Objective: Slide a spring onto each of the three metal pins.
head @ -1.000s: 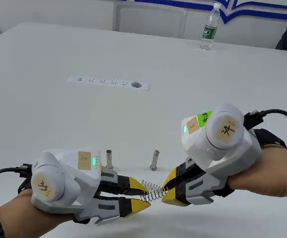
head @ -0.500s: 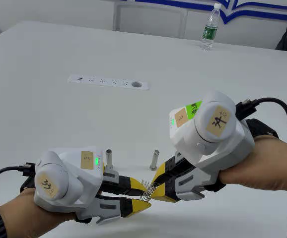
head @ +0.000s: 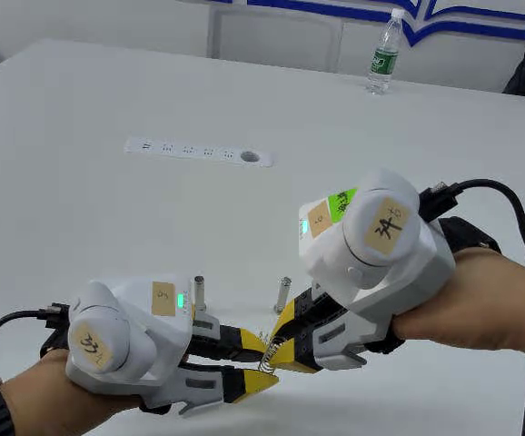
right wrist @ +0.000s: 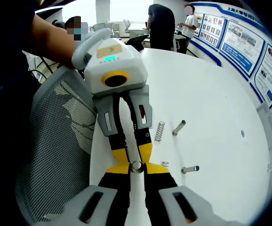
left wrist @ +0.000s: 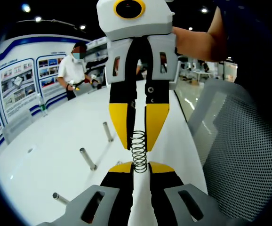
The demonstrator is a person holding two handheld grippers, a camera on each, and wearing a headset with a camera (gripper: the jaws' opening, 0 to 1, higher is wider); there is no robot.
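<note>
Since a second ago the right gripper (head: 278, 341) has been brought closer to the left gripper (head: 262, 361) at the lower centre of the head view. The spring (left wrist: 138, 149) between them is seen shorter. Each pair of jaws is clamped on one end of it. The pins (left wrist: 87, 158), left of centre, are not yet reached, so a handover is judged underway.

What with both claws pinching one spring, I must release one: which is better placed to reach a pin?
Probably the right claw: shut on the spring, its tips sit just beside a bare pin, nearer than the left claw.
</note>
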